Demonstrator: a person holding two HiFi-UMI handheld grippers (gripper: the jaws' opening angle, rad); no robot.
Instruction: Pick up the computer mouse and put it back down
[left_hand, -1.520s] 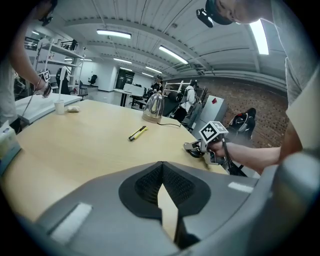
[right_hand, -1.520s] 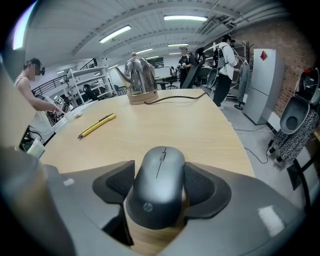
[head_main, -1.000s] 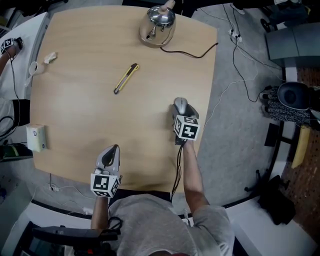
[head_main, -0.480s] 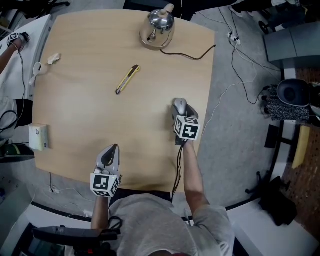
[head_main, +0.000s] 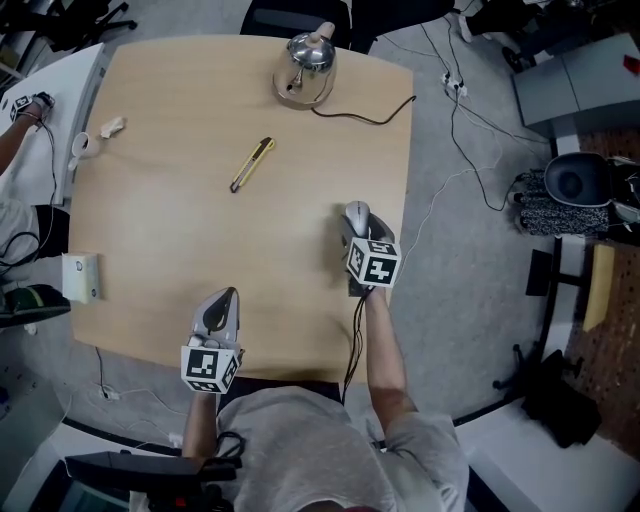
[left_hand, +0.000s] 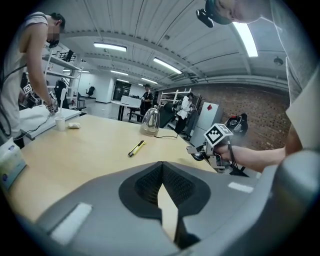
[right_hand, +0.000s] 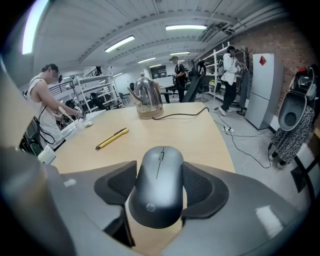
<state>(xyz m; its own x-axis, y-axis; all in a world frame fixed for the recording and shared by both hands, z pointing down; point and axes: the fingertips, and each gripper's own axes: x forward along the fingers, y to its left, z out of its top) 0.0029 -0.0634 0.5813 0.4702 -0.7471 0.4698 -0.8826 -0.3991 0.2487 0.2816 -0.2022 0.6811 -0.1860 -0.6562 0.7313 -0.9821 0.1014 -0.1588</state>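
A grey computer mouse (right_hand: 160, 192) sits between the jaws of my right gripper (right_hand: 159, 200), which is shut on its sides. In the head view the mouse (head_main: 357, 213) pokes out ahead of the right gripper (head_main: 356, 224), near the right edge of the wooden table (head_main: 160, 230). It looks held slightly above the tabletop. My left gripper (head_main: 222, 300) rests near the front edge, shut with nothing in it. Its jaws meet in the left gripper view (left_hand: 161, 169), where the right gripper (left_hand: 207, 152) also shows.
A steel kettle (head_main: 305, 60) with a black cable (head_main: 365, 110) stands at the table's far edge. A yellow utility knife (head_main: 251, 163) lies mid-table. A white box (head_main: 78, 277) and a small cup (head_main: 80, 145) are at the left edge, where a person works.
The head view has shifted and the table looks a little smaller. Both grippers keep their places, and the right one still holds the mouse.
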